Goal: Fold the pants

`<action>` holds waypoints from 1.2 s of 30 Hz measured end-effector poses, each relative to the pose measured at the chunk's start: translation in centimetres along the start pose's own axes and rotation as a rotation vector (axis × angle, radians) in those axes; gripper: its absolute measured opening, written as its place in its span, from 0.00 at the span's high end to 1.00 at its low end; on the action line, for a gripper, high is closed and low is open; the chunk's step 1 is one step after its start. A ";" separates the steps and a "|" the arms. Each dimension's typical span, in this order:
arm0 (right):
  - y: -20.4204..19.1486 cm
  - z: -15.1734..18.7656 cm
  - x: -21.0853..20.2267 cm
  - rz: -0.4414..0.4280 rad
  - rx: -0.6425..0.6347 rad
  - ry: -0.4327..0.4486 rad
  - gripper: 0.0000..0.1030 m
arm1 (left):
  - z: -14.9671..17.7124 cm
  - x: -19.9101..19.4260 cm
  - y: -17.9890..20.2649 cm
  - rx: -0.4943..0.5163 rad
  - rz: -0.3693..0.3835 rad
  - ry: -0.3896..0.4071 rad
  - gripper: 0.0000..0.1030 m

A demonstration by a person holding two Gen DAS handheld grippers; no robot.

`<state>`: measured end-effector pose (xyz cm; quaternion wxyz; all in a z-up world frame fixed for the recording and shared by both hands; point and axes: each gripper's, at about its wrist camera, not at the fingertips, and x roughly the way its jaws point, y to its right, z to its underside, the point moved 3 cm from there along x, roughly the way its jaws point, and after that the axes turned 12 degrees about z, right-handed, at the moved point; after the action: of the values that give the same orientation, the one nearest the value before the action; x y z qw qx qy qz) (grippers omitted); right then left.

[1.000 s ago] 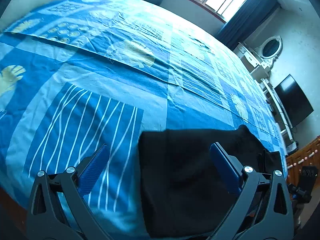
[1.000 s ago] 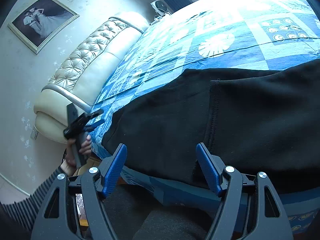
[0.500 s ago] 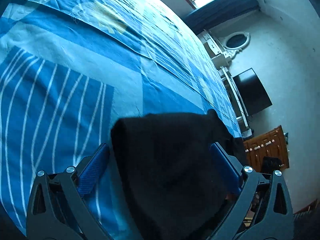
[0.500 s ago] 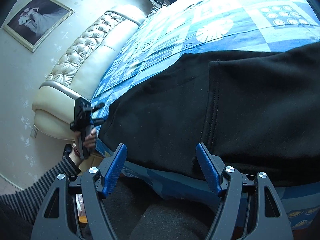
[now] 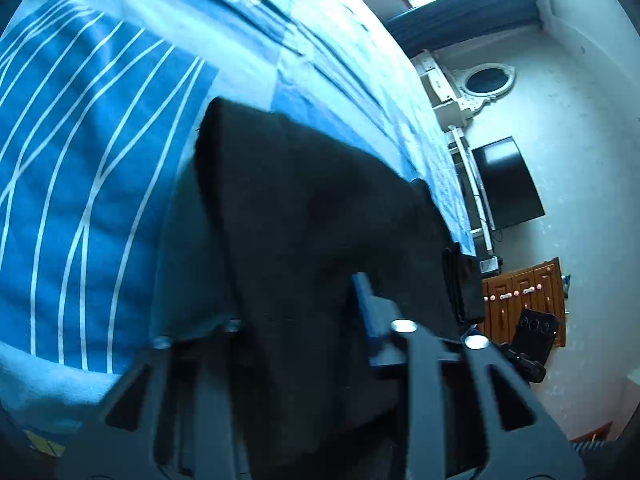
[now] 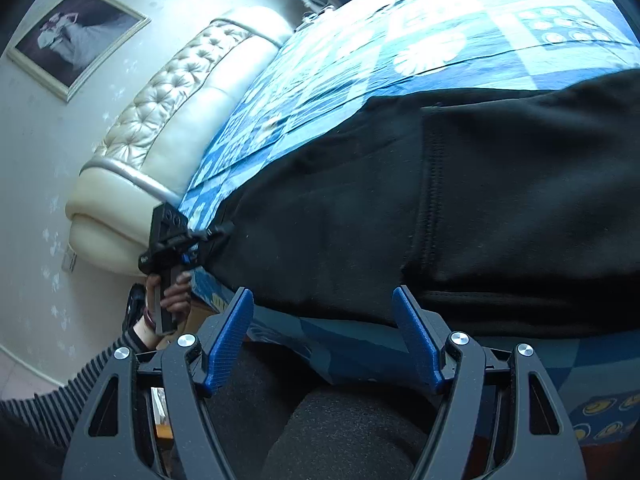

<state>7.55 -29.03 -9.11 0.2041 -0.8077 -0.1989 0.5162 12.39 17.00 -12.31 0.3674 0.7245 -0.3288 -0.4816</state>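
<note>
Black pants (image 6: 500, 200) lie flat along the near edge of a bed with a blue patterned cover (image 6: 440, 52). In the left wrist view a corner of the pants (image 5: 304, 184) fills the middle. My left gripper (image 5: 300, 300) has its jaws closing, with that black fabric between them; one blue pad (image 5: 364, 300) shows and the cloth hides the other. The right wrist view shows a hand holding the left gripper (image 6: 218, 232) at the pants' left corner. My right gripper (image 6: 322, 294) stands open just before the pants' near edge, with nothing between its fingers.
A cream tufted headboard (image 6: 160, 120) and a framed picture (image 6: 76, 40) are at the left. A dark screen (image 5: 508, 184) and a wooden cabinet (image 5: 520, 292) stand beyond the bed's foot. The person's dark-clothed legs (image 6: 352, 432) press against the bed edge below the right gripper.
My left gripper has sunk and tilted onto the pants' corner, and its jaws have gone from wide to narrow around the fabric. The right gripper has stayed put.
</note>
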 end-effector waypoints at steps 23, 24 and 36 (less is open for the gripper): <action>3.2 0.0 -2.0 0.159 0.111 0.087 0.17 | -0.9 1.2 14.7 0.164 -0.048 0.060 0.87; 3.3 0.0 -2.1 0.169 0.117 0.094 0.17 | -0.9 1.6 15.5 0.170 -0.053 0.058 0.87; 4.6 0.7 -4.7 0.233 0.132 0.133 0.17 | 0.0 7.2 24.4 0.322 -0.183 0.015 0.88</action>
<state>5.64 -35.28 -8.30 0.2081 -0.8426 -0.0554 0.4936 11.67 -1.51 5.11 0.2036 0.8045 -0.3316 -0.4487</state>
